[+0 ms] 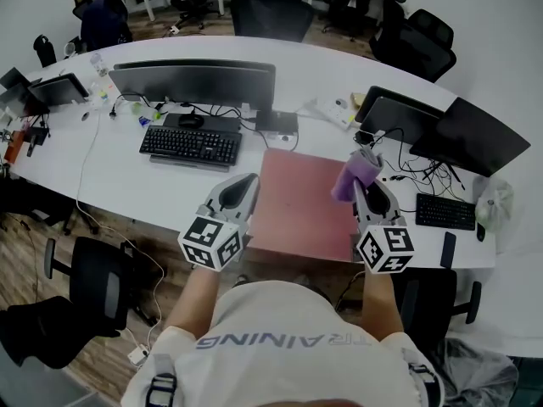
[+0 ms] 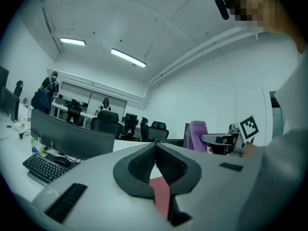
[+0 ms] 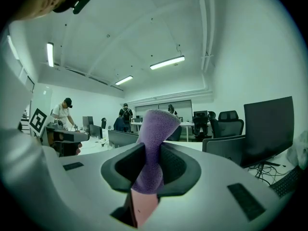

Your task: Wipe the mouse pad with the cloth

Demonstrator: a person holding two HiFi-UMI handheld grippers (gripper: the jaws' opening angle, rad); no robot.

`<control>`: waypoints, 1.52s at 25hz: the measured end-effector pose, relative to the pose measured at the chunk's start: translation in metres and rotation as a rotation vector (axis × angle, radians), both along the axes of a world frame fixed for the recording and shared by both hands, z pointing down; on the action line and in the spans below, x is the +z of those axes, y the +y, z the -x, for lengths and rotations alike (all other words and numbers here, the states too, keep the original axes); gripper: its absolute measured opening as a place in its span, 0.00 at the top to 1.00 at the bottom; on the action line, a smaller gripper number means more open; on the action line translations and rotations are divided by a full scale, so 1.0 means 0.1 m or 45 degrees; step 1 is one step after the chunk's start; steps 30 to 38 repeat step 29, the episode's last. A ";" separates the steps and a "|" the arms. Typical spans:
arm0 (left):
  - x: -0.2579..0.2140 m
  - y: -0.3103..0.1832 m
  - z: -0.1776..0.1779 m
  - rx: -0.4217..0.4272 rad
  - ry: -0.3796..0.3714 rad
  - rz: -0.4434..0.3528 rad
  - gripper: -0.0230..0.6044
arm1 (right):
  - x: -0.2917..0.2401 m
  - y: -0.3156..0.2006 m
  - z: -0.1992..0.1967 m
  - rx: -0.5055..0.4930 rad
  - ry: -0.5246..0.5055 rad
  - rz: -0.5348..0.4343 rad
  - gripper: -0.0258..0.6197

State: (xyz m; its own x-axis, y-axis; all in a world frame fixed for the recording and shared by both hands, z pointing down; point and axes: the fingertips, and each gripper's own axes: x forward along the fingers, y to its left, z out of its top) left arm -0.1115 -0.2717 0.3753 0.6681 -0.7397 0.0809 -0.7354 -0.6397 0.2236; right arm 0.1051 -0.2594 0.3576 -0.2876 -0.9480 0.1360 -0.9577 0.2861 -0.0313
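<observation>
The pink-red mouse pad lies flat on the long white counter, right in front of the person. Farther back on the counter sit a black keyboard and a dark monitor. Black chairs stand behind it in a big white room. The left tongs are pressed together with nothing in them, by the pad's left edge. The right tongs pinch the purple cloth, which sticks up over the pad's right edge.
</observation>
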 end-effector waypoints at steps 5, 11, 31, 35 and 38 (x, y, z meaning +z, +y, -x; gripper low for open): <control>0.01 -0.01 -0.05 0.006 -0.007 -0.001 0.91 | 0.01 -0.01 0.03 -0.024 0.014 -0.014 0.80; 0.04 -0.03 -0.13 0.010 -0.018 0.008 0.91 | 0.03 -0.02 0.01 -0.038 -0.002 -0.001 0.80; 0.02 -0.03 -0.26 0.012 -0.017 0.020 0.91 | 0.20 -0.03 -0.02 -0.074 -0.029 0.056 0.80; 0.02 -0.03 -0.26 0.012 -0.017 0.020 0.91 | 0.20 -0.03 -0.02 -0.074 -0.029 0.056 0.80; 0.02 -0.03 -0.26 0.012 -0.017 0.020 0.91 | 0.20 -0.03 -0.02 -0.074 -0.029 0.056 0.80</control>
